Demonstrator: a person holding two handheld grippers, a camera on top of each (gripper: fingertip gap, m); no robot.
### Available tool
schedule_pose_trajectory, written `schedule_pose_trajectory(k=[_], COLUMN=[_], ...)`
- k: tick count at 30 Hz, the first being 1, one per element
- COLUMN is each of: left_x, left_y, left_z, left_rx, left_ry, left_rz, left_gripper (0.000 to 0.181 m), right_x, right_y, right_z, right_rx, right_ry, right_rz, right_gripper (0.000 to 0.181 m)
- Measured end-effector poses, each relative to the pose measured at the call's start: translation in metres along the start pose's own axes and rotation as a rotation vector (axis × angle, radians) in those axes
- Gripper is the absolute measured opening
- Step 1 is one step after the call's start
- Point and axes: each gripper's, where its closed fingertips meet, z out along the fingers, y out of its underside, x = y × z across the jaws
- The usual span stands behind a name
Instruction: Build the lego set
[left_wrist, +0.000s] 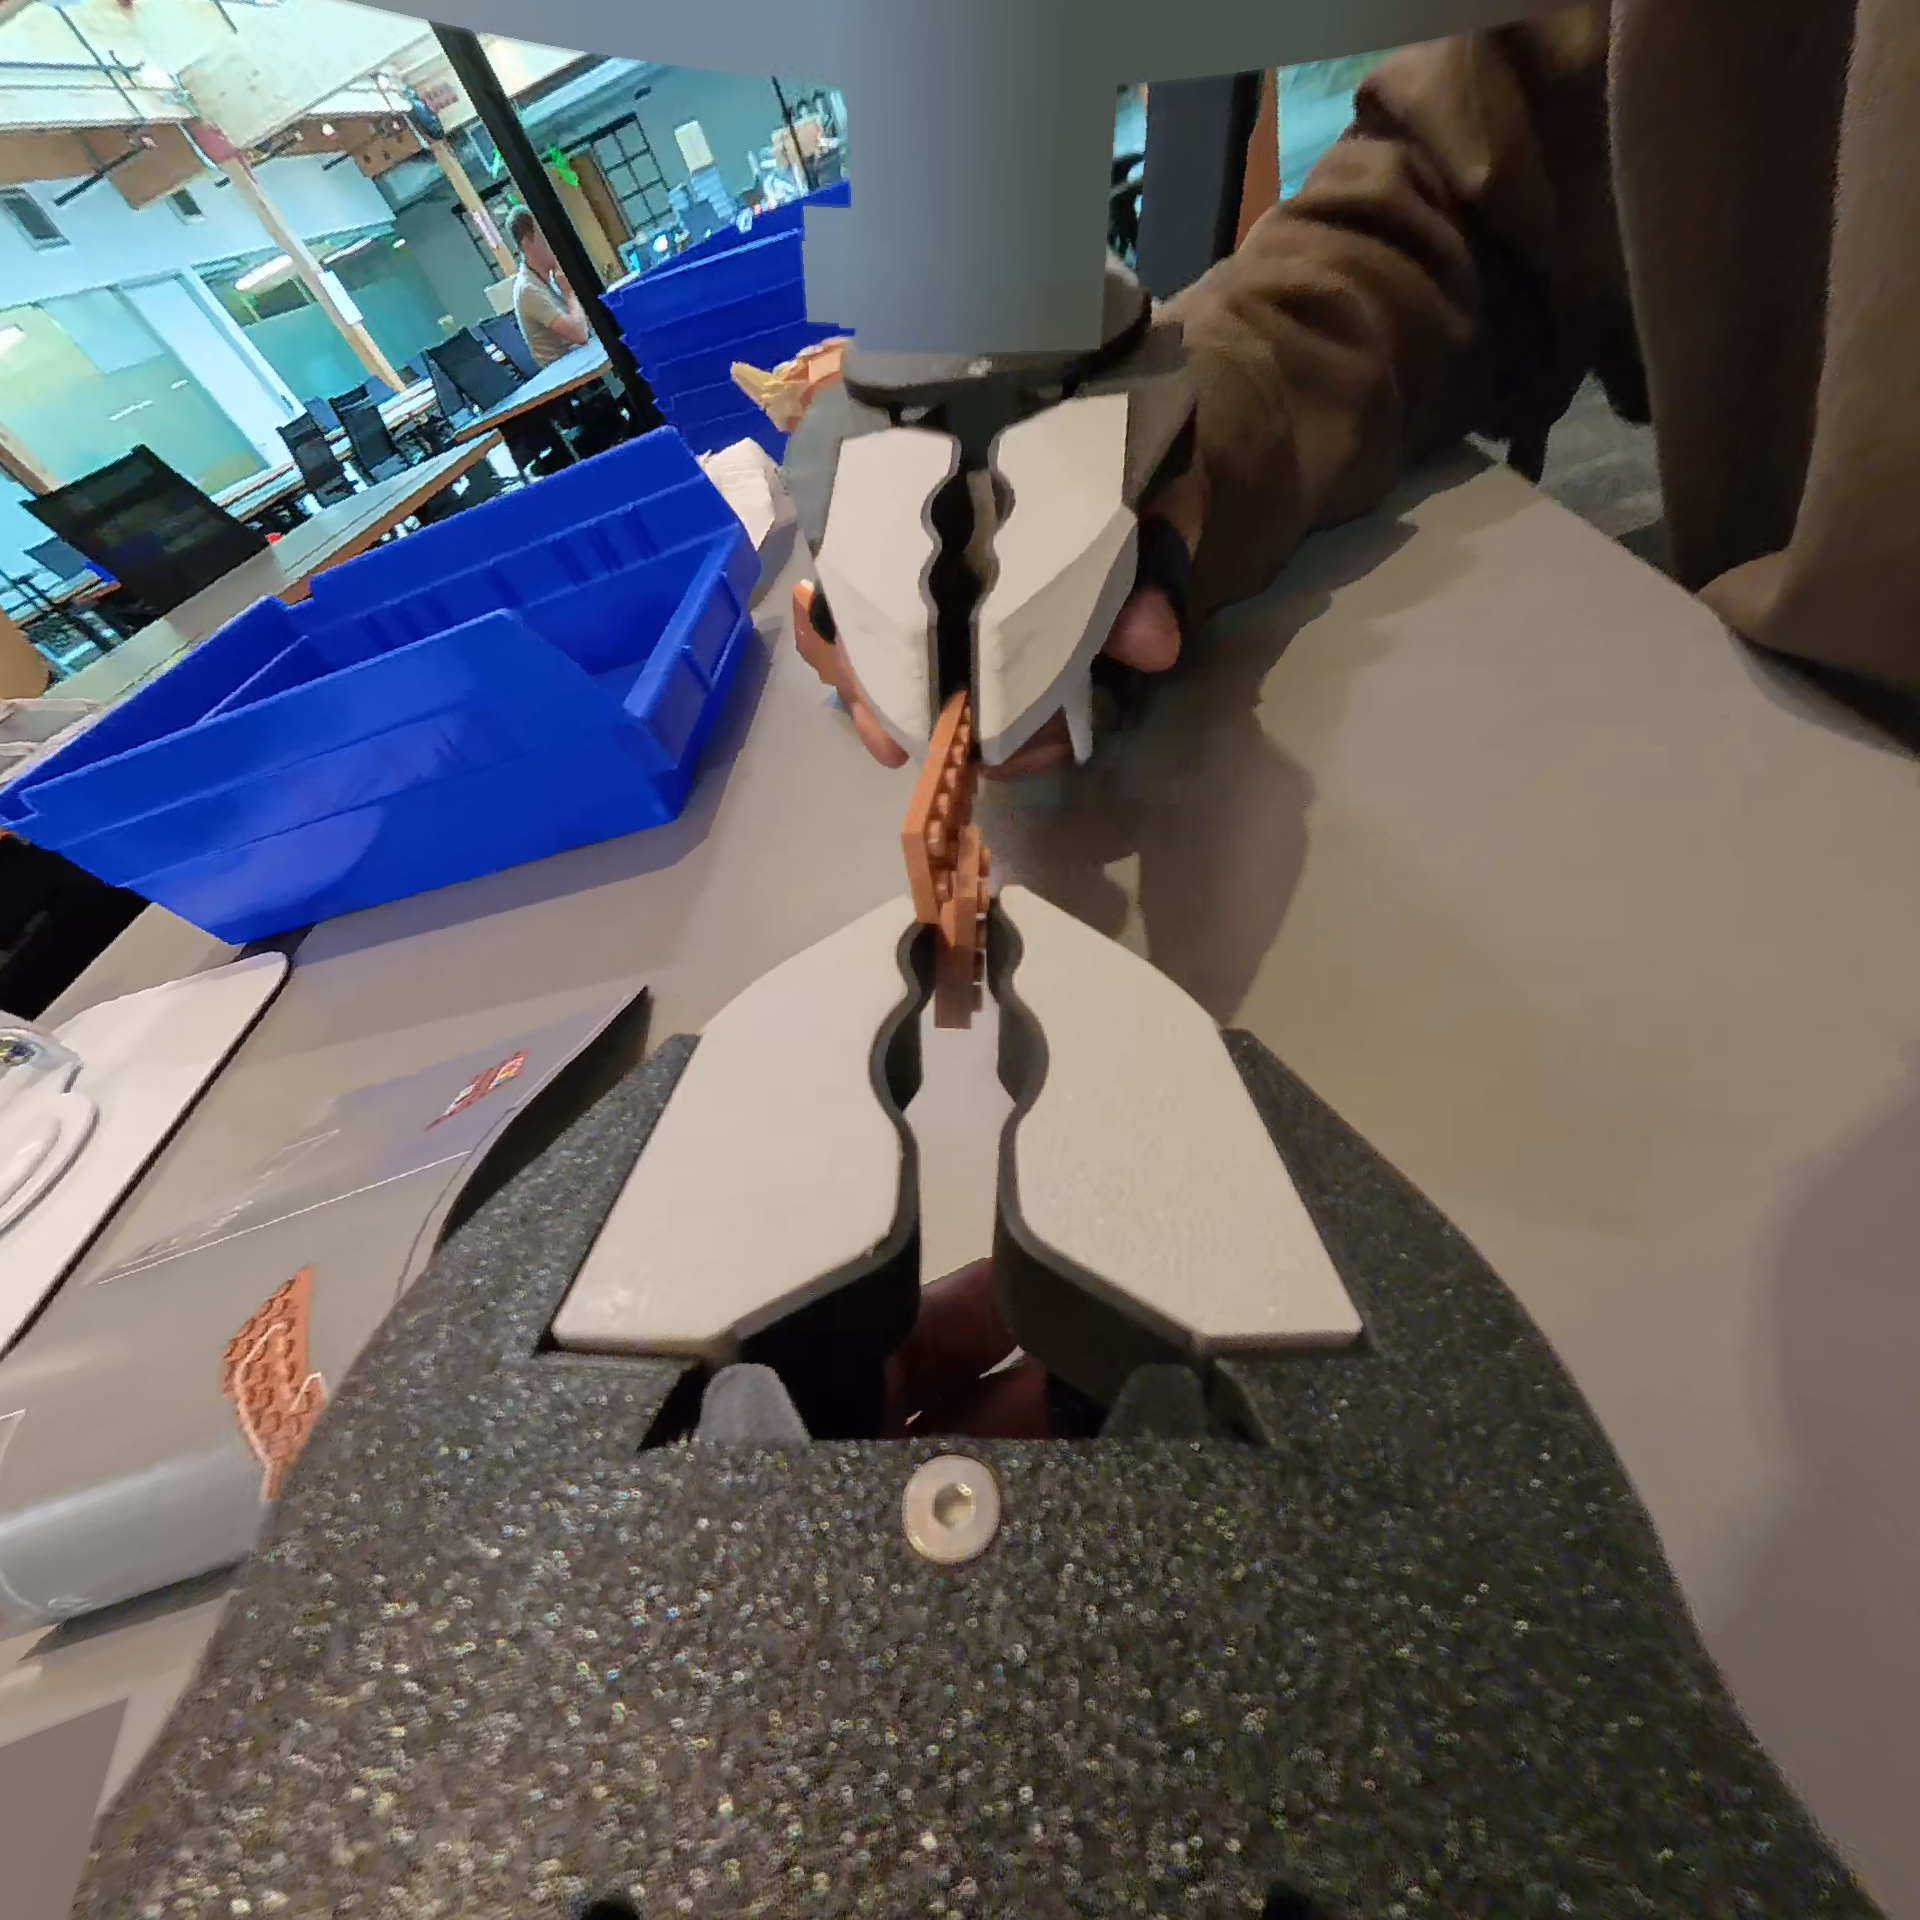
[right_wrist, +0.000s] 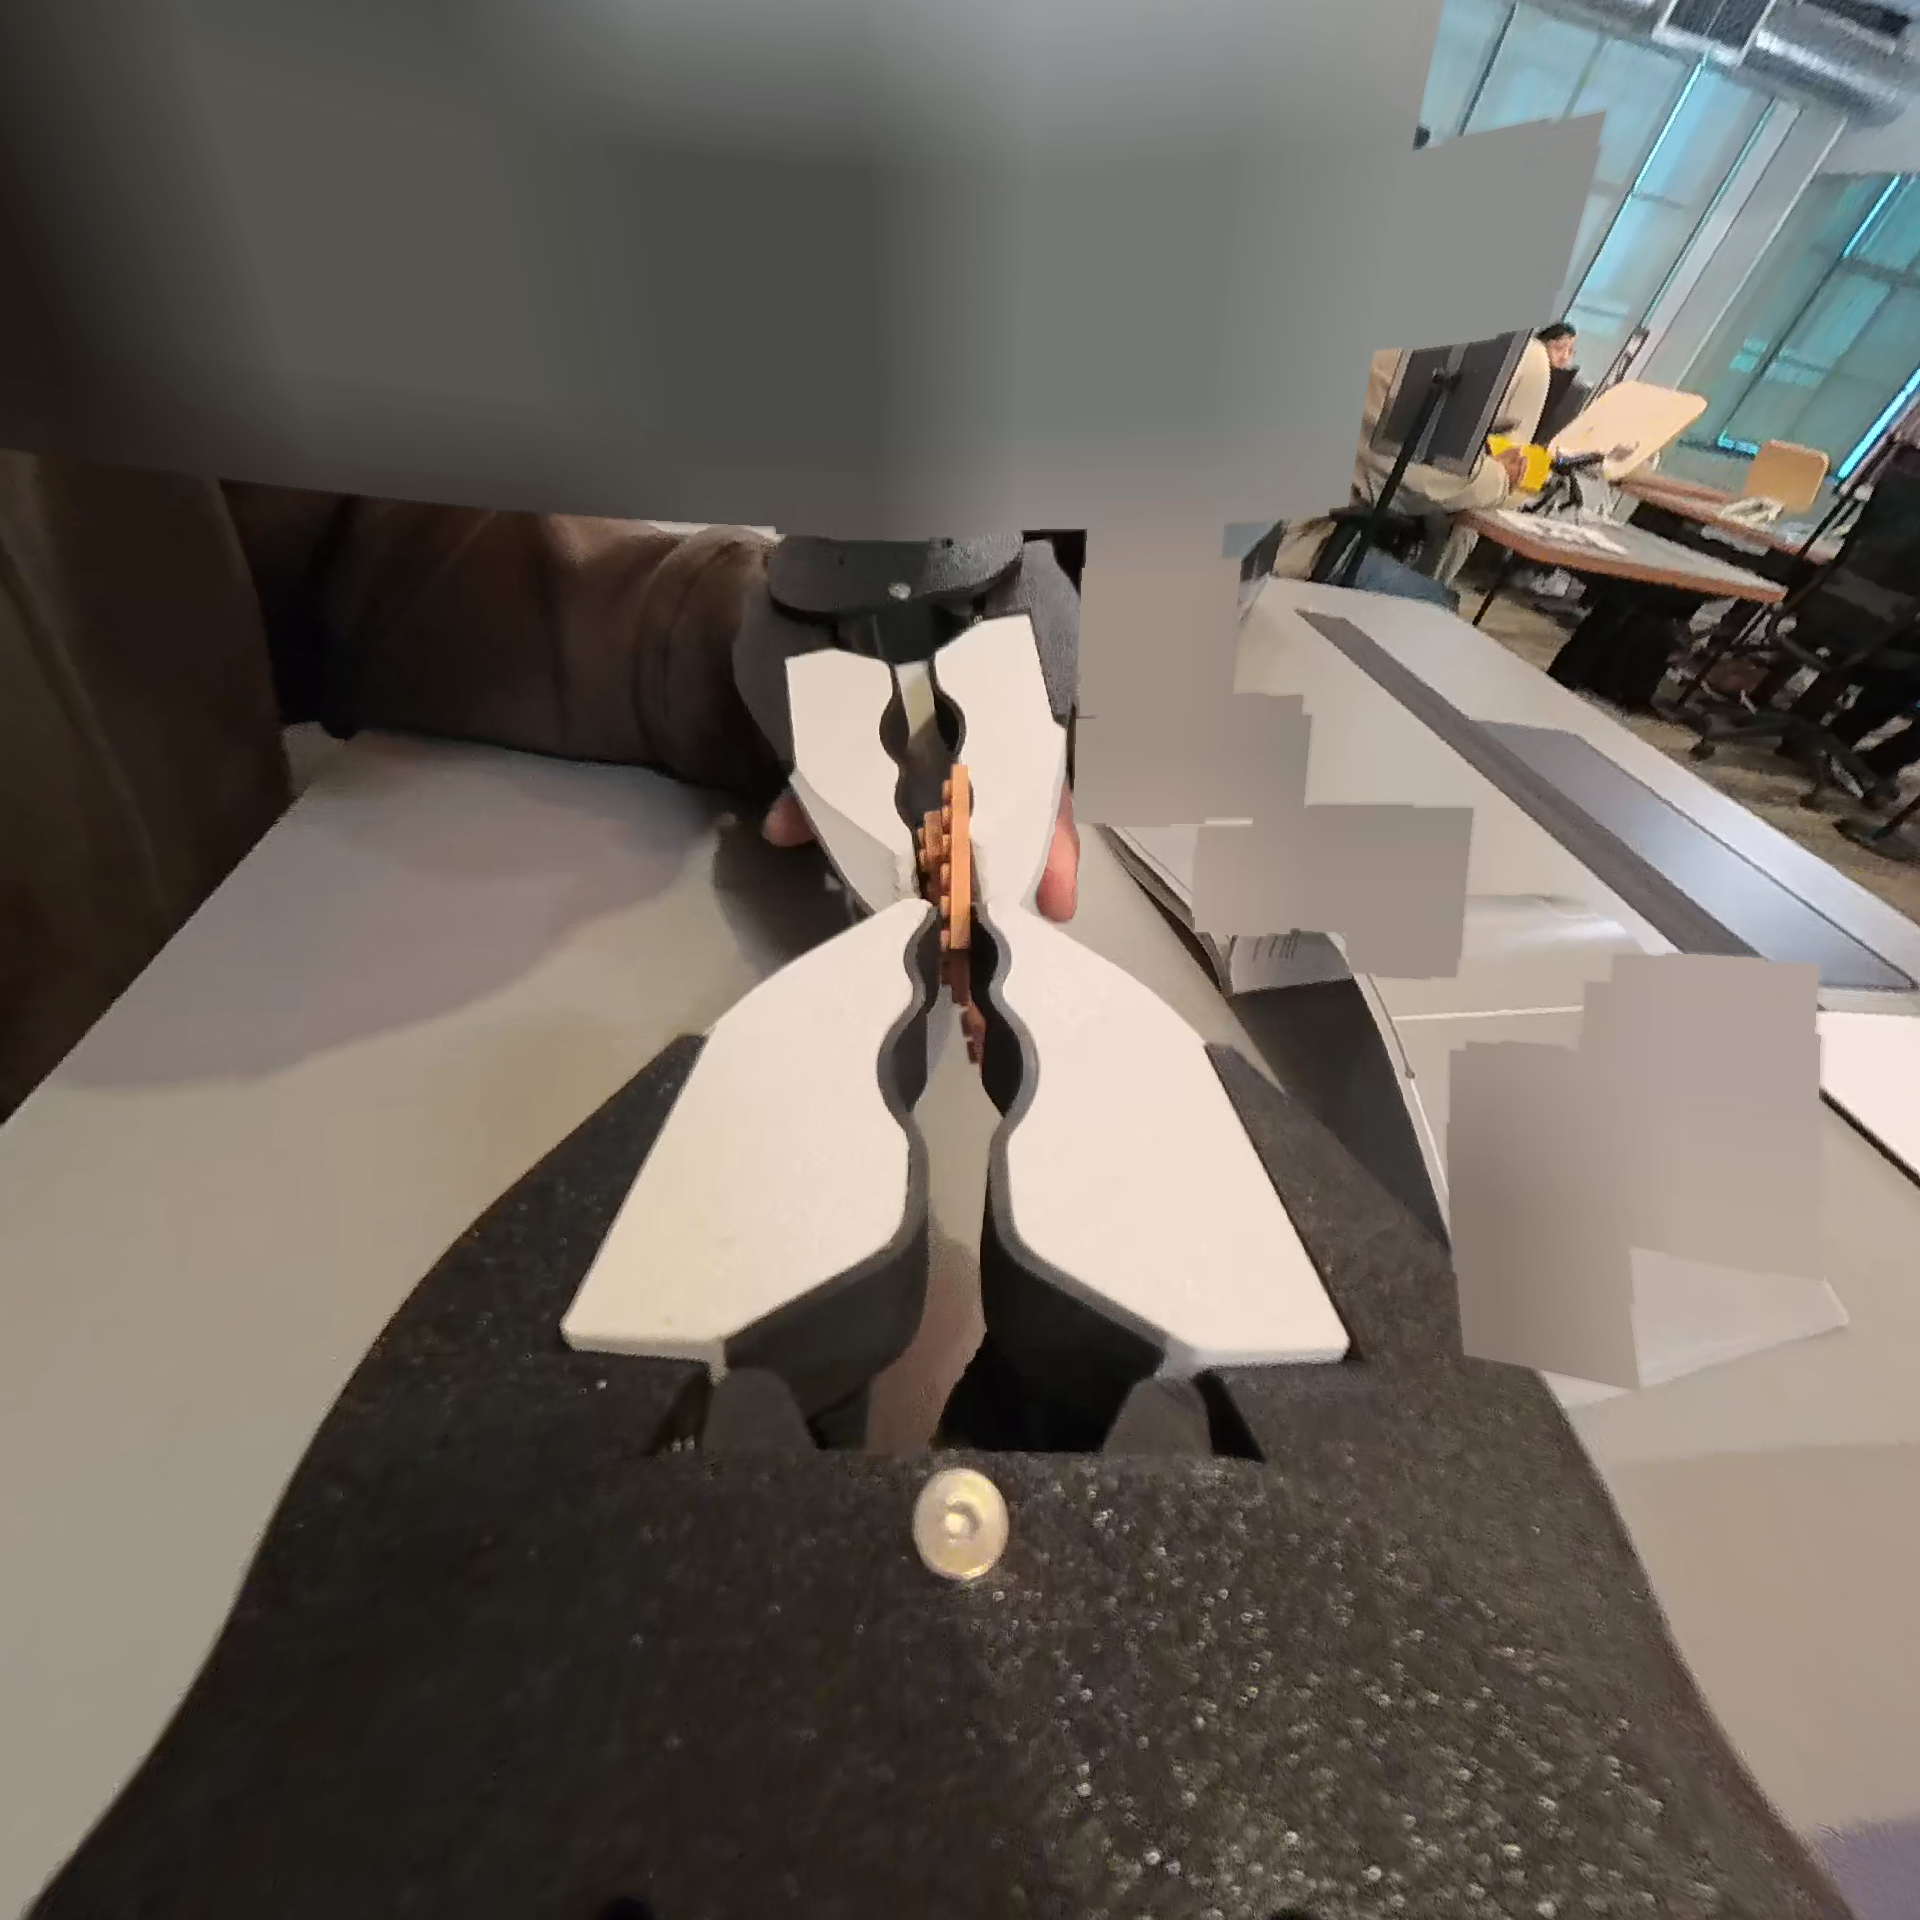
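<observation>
An orange-brown lego plate assembly (left_wrist: 940, 831) hangs edge-on above the grey table (left_wrist: 1455, 935), held from both ends. My left gripper (left_wrist: 958, 902) is shut on its near end, and the studs face left. My right gripper (left_wrist: 954, 743) faces it tip to tip and is shut on the far end. In the right wrist view my right gripper (right_wrist: 958, 914) clamps the same assembly (right_wrist: 958, 831), with my left gripper (right_wrist: 940, 888) opposite. The assembly looks like two overlapping plates. A person's hands in brown sleeves hold both grippers.
Blue bins (left_wrist: 416, 707) stand at the left, with a stack of more blue bins (left_wrist: 727, 332) behind. An orange wedge plate (left_wrist: 270, 1361) lies near left on an open booklet (left_wrist: 312, 1122). A partly built tan model (left_wrist: 790, 379) sits behind. A booklet (right_wrist: 1299, 966) lies to the right. The tips of both grippers are at nearly the same place.
</observation>
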Motion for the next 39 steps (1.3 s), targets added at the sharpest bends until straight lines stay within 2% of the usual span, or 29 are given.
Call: schedule_pose_trajectory(k=[5, 11, 17, 30, 39], left_x=[0.001, 0.007, 0.006, 0.004, 0.003], left_y=[0.008, 0.012, 0.015, 0.008, 0.007], left_z=[0.003, 0.006, 0.008, 0.005, 0.005], left_rx=[-0.056, -0.09, -0.127, -0.059, -0.053], left_ry=[-0.007, 0.016, 0.004, 0.025, 0.038], left_rz=[0.029, 0.048, 0.067, -0.034, -0.063], left_gripper=[0.009, 0.009, 0.009, 0.008, 0.008], right_x=[0.0, -0.003, -0.001, -0.001, 0.001], right_y=[0.015, 0.035, 0.039, 0.033, 0.035], right_z=[0.0, 0.003, 0.003, 0.005, 0.005], right_rx=[-0.132, -0.25, -0.301, -0.273, -0.337], right_ry=[-0.007, -0.002, 0.006, 0.028, 0.04], right_rz=[-0.005, -0.111, -0.132, -0.138, -0.147], right_gripper=[0.005, 0.004, 0.004, 0.005, 0.006])
